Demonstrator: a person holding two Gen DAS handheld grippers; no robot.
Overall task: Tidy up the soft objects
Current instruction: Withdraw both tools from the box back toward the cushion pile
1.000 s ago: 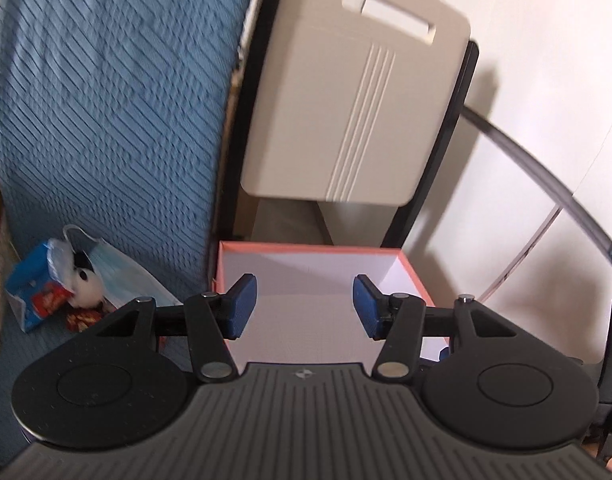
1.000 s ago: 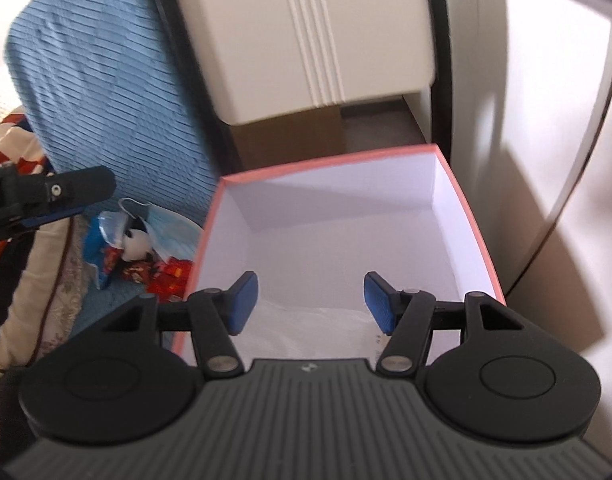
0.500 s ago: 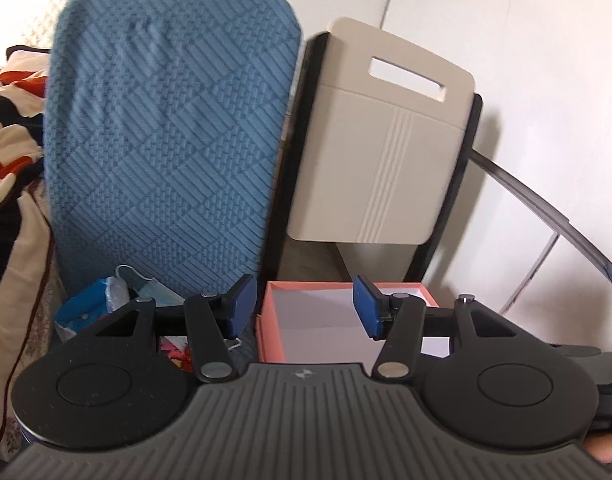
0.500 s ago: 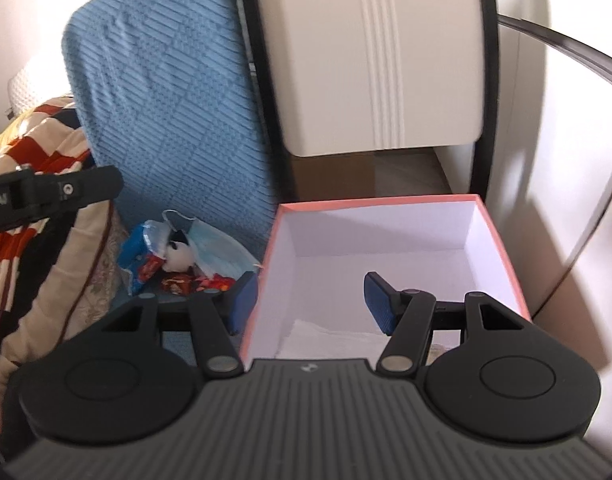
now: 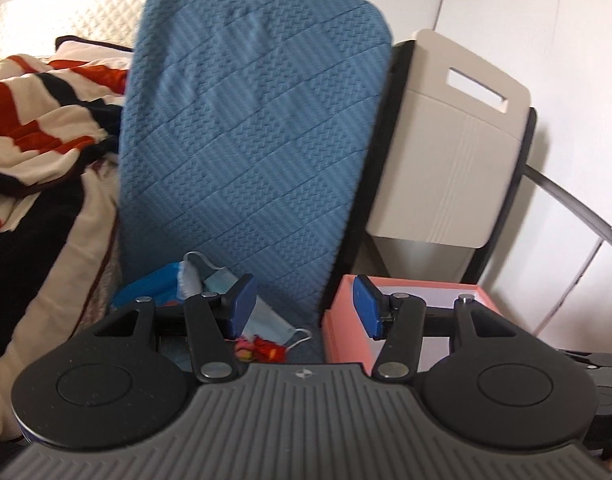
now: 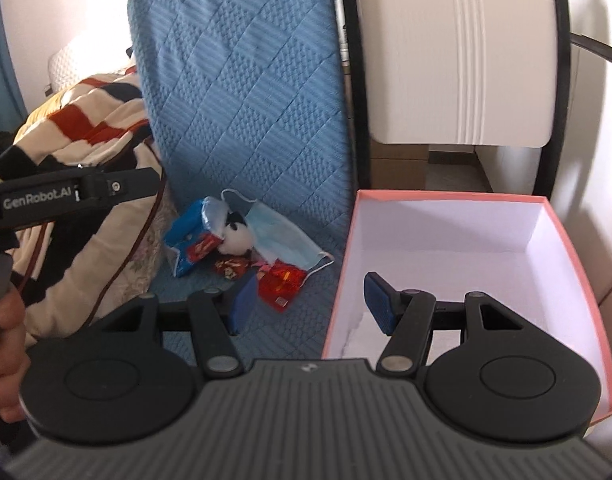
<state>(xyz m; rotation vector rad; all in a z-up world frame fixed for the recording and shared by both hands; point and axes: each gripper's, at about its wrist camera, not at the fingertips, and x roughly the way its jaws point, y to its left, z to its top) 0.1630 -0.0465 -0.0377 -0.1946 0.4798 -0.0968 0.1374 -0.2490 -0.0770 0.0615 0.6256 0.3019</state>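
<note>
A small pile lies on the blue seat: a panda plush [image 6: 237, 236], a light blue face mask [image 6: 282, 240], a blue packet [image 6: 188, 236] and red wrappers [image 6: 282, 284]. The mask [image 5: 262, 316] and the red wrappers [image 5: 266, 350] also show in the left wrist view. An open pink box [image 6: 553, 220] with a white inside stands to the right of the pile; its pink wall [image 5: 345, 336] shows in the left wrist view. My right gripper [image 6: 309, 304] is open and empty above the box's left wall. My left gripper [image 5: 304, 312] is open and empty, near the pile.
A blue quilted cushion [image 6: 246, 80] stands upright behind the pile. A beige folding chair back [image 6: 461, 60] with a black frame stands behind the box. A striped blanket [image 6: 86, 128] lies at the left. The left gripper's body [image 6: 66, 196] crosses the right wrist view.
Both grippers have pulled back and swung left. The box has shifted right in both views, and the pile and blanket have come into view. Both jaws stayed open.
</note>
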